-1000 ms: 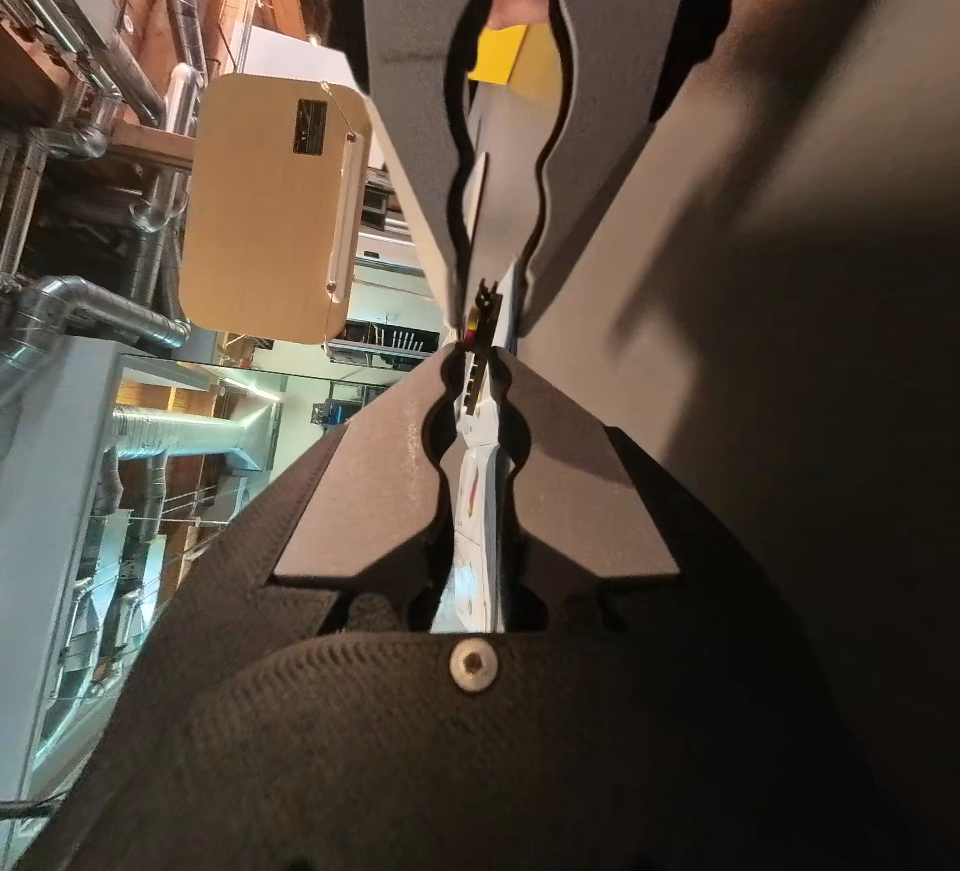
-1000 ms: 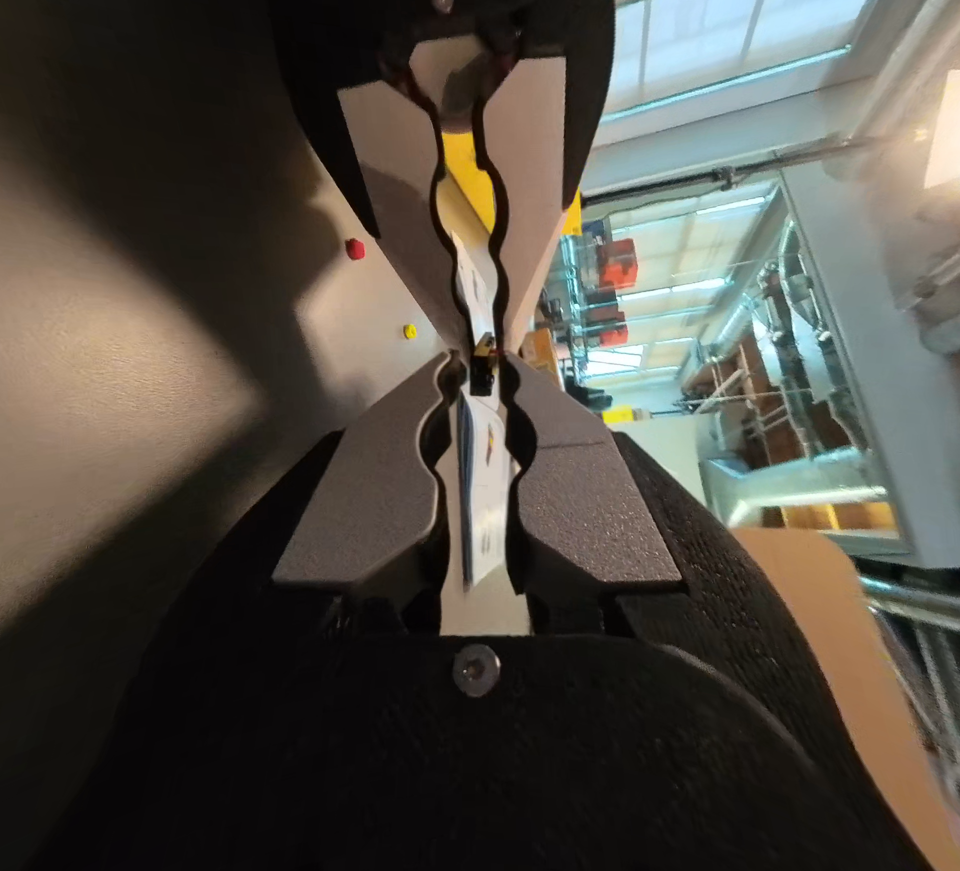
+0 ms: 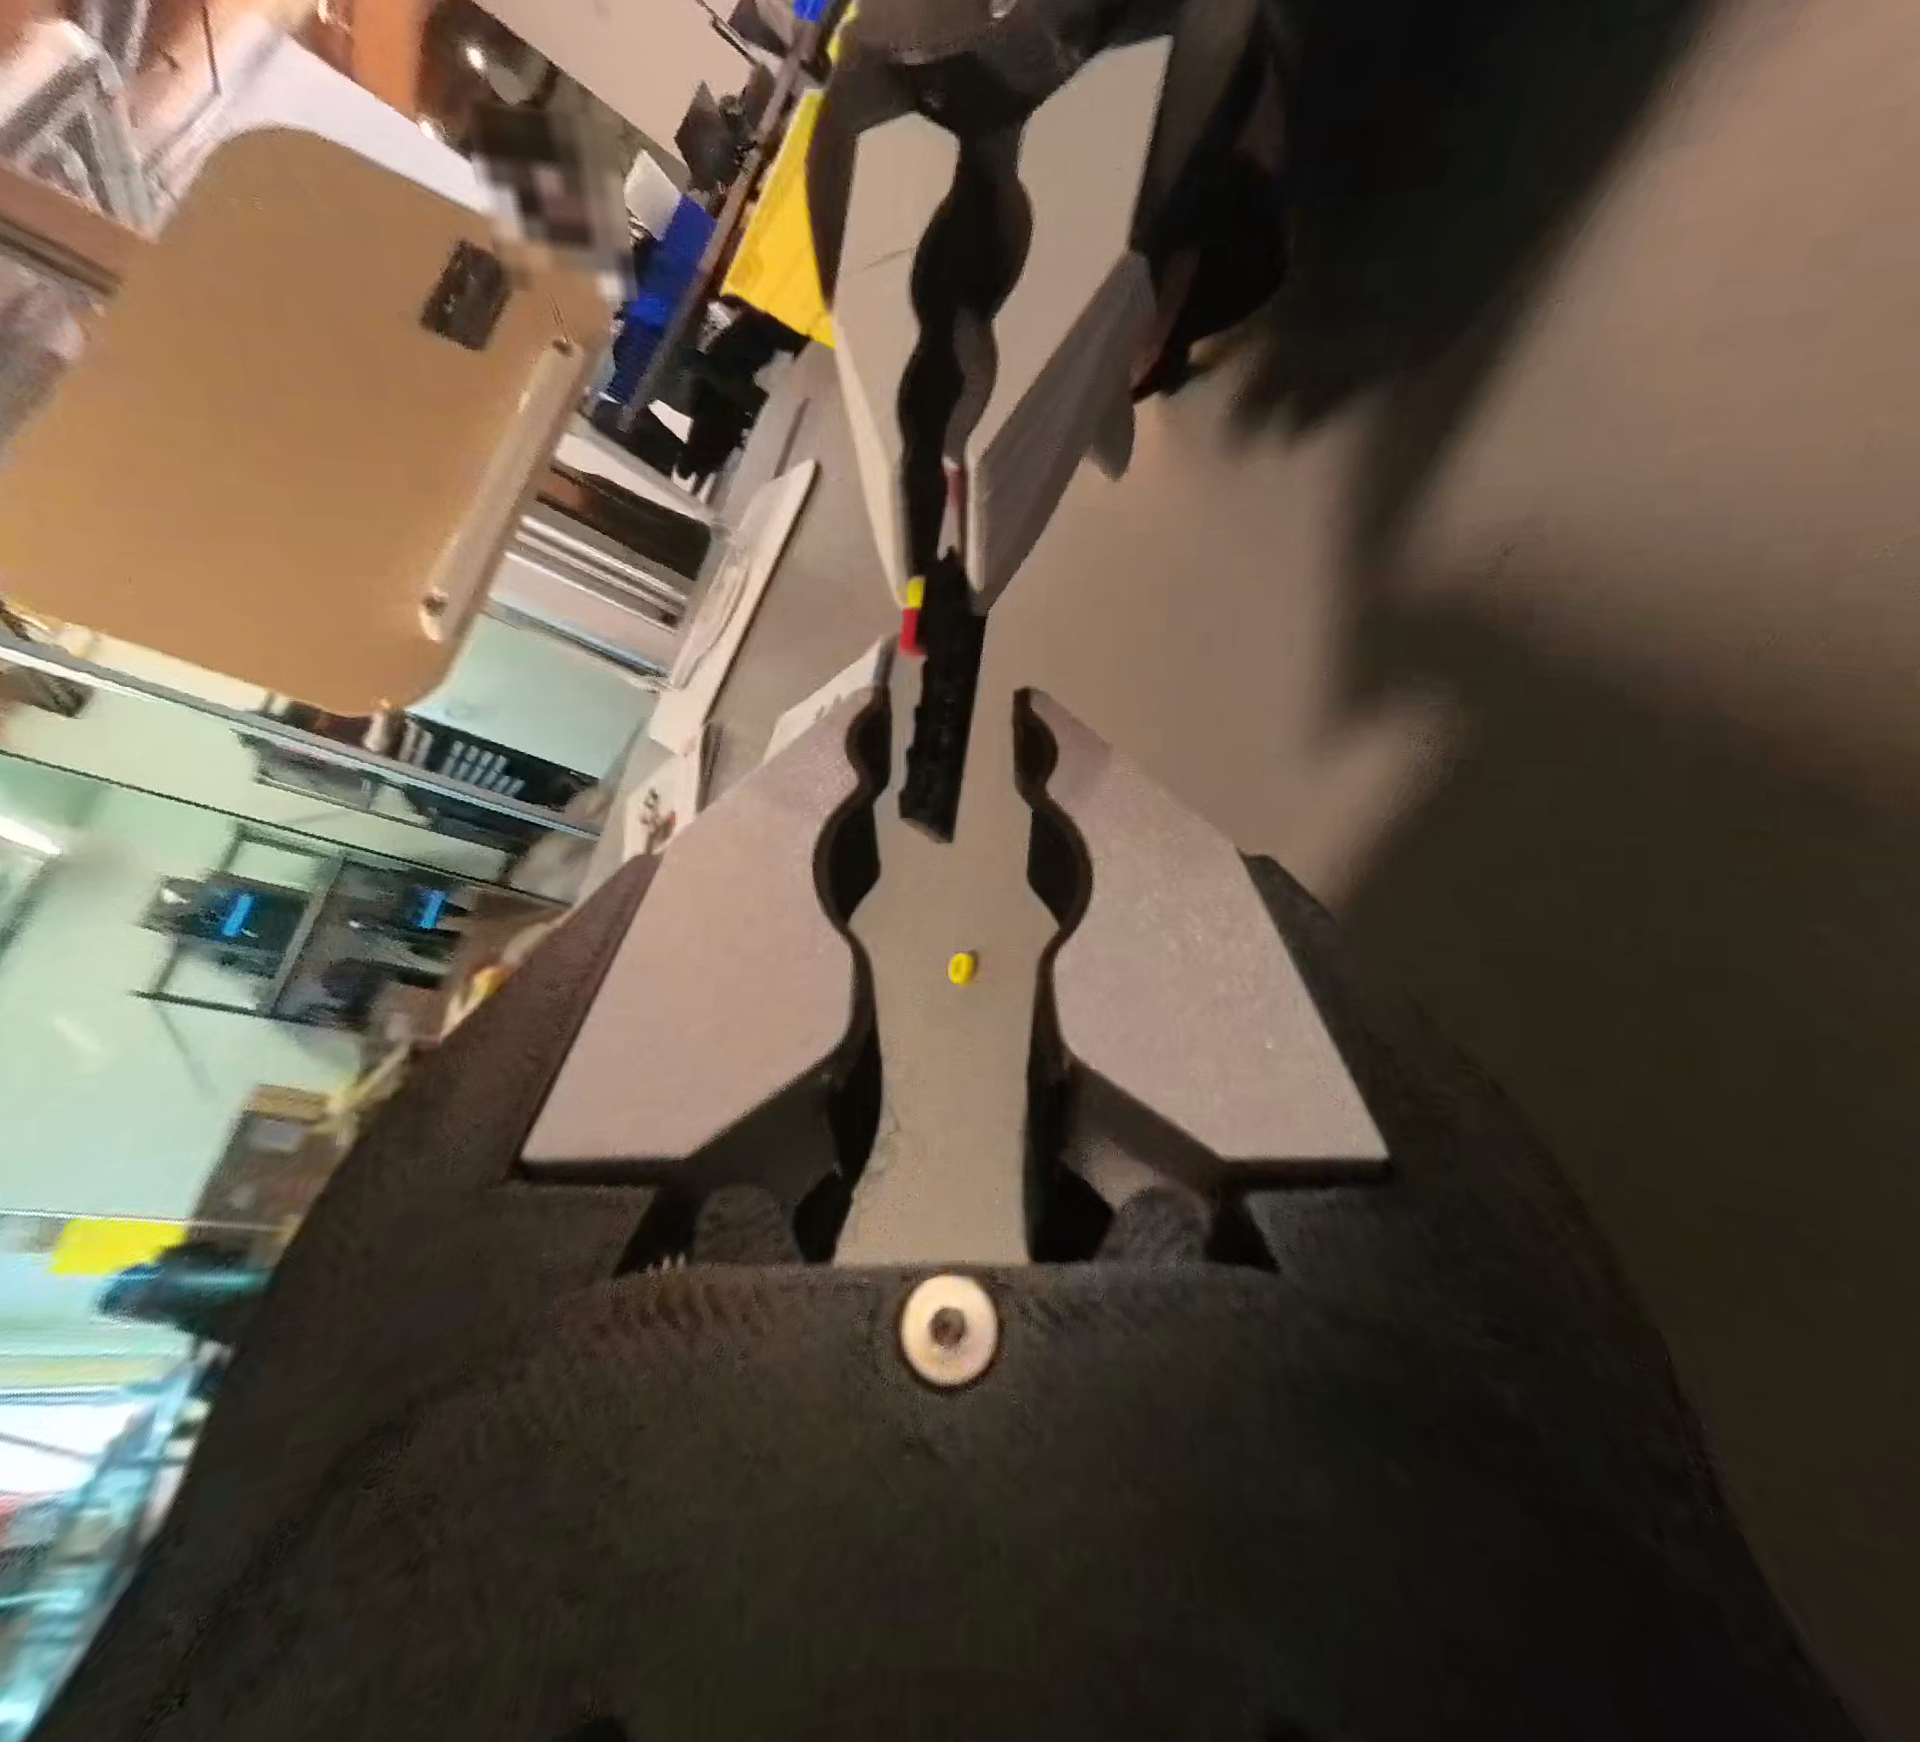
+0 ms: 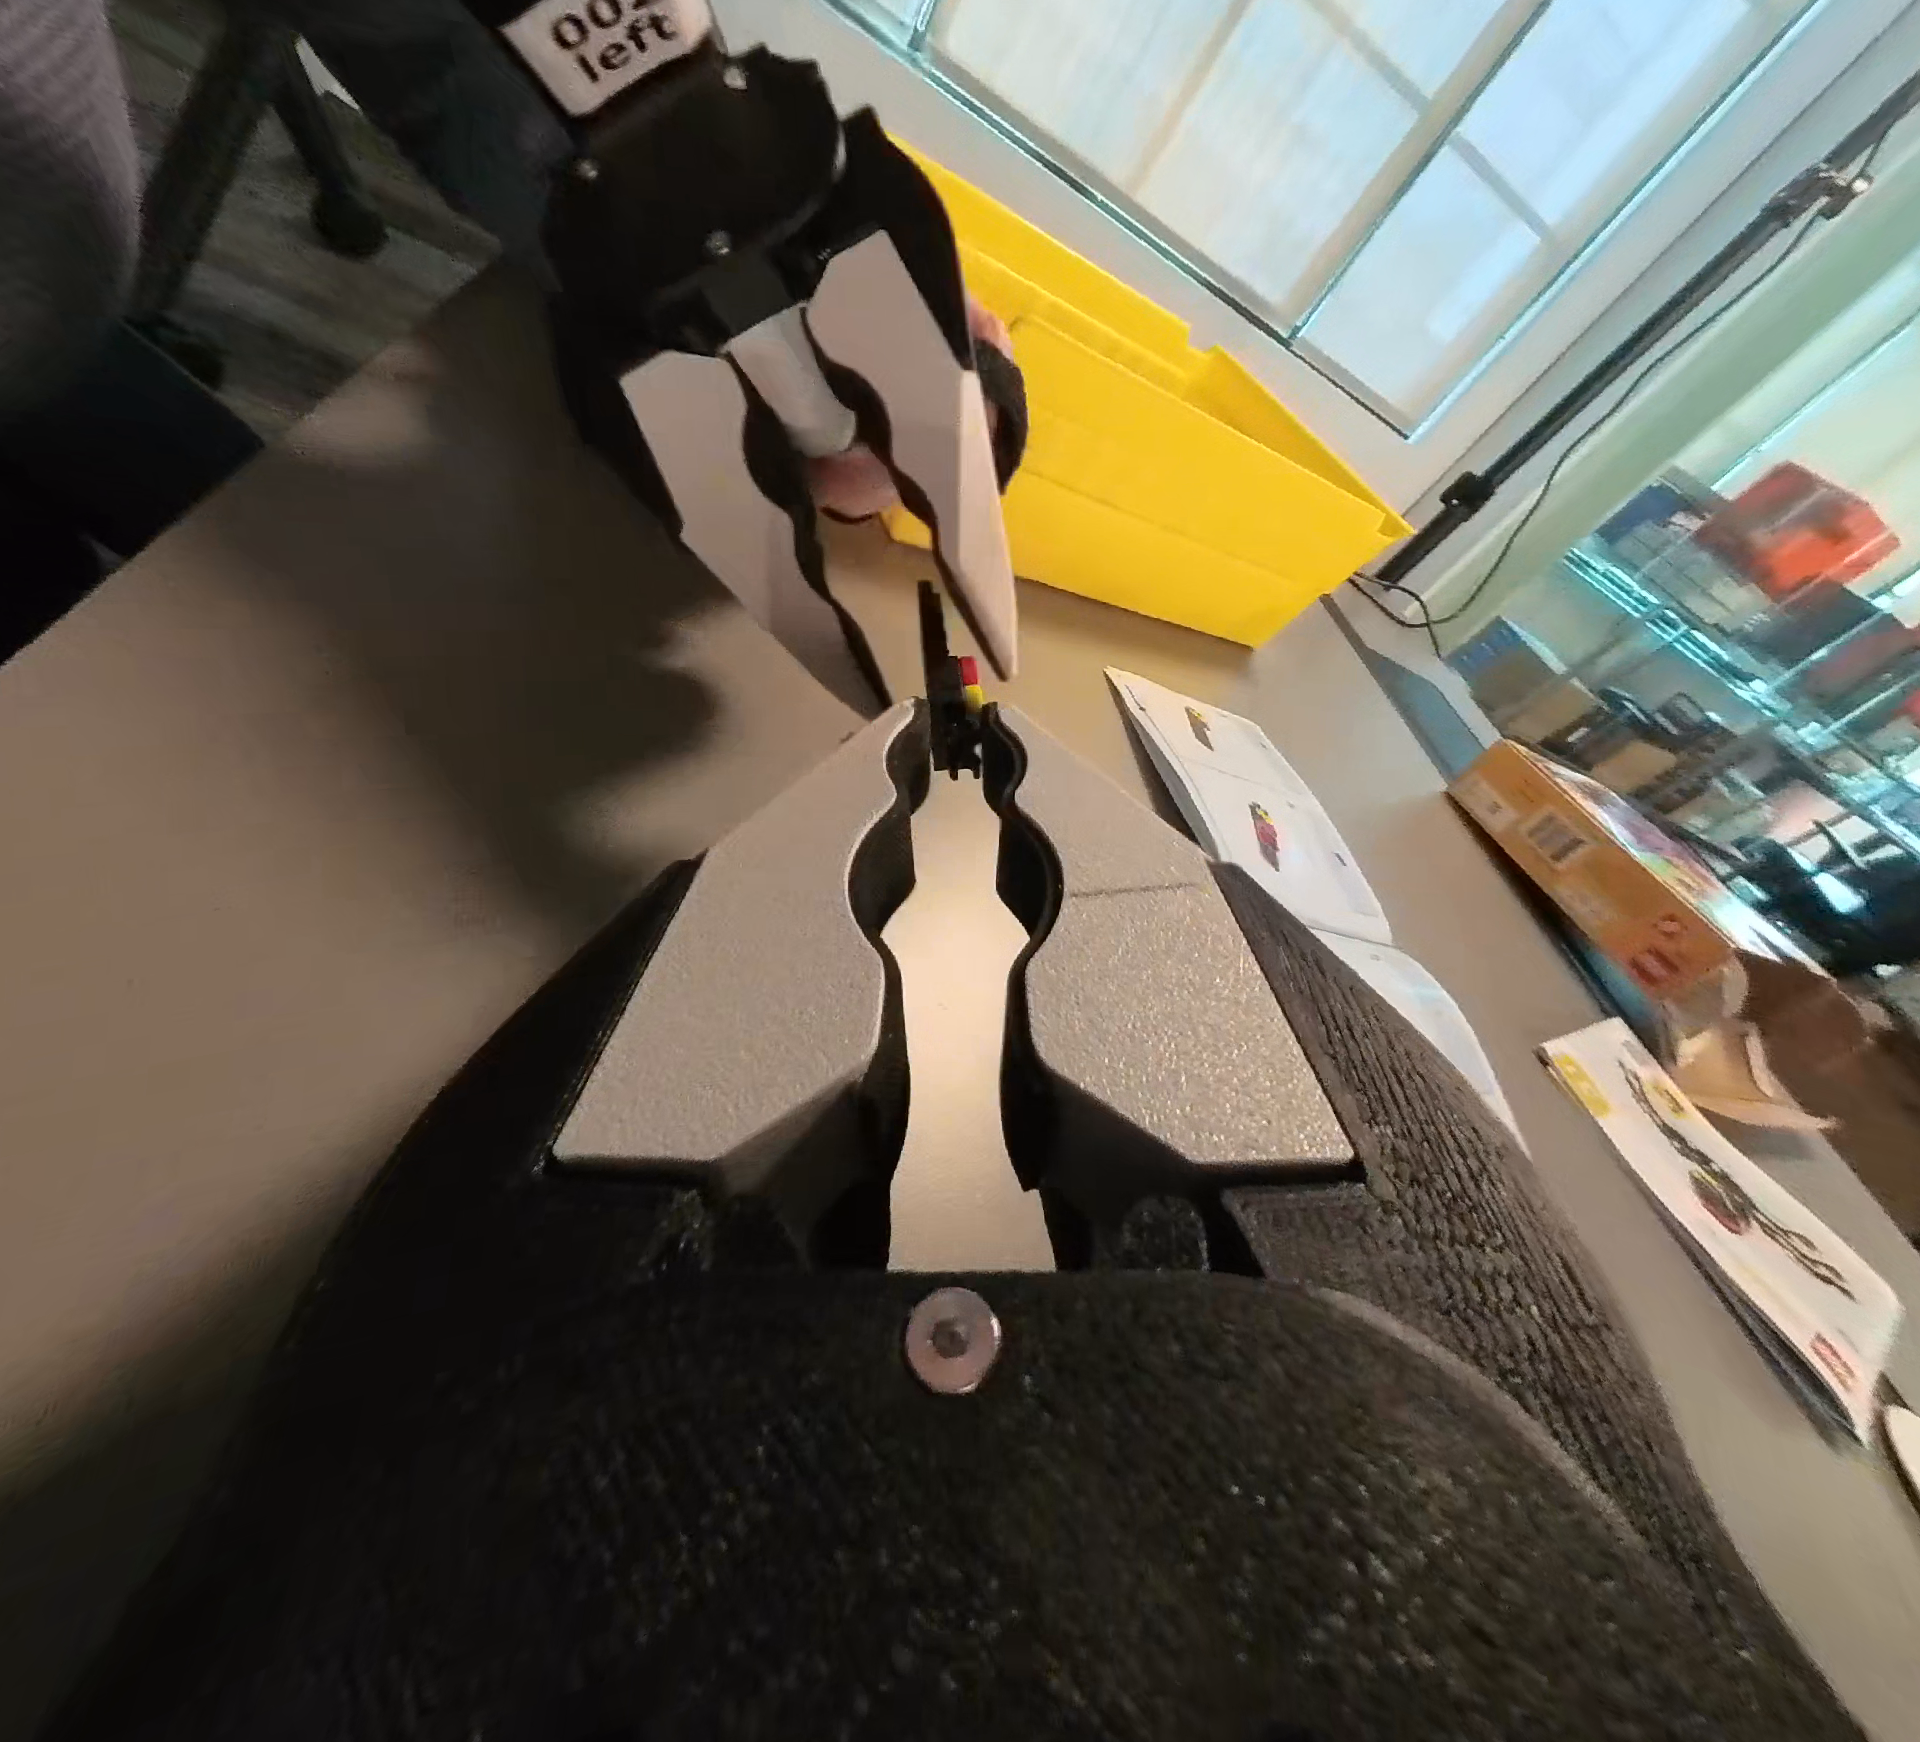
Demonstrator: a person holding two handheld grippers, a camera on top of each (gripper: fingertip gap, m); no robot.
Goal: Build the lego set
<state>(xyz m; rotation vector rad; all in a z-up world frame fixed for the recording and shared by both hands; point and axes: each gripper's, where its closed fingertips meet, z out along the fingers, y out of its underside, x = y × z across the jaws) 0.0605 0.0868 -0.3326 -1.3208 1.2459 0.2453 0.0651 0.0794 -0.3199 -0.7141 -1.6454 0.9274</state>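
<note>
Hand-held gripper (image 4: 953, 721), black strip (image 4: 940, 653) seemingly upright

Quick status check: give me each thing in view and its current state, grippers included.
Left hand-held gripper: open, holding nothing.
Right hand-held gripper: shut on black lego assembly.
Black lego assembly: held off the table, small red and yellow pieces attached.
Loose yellow lego stud: lying on the table.
Instruction booklet: open, flat on the table.
Yellow bin: on the table, contents hidden.

Daylight from a large gridded window (image 4: 1299, 61) falls across the grey table (image 4: 260, 757), shelving (image 4: 1766, 612) beyond
</note>
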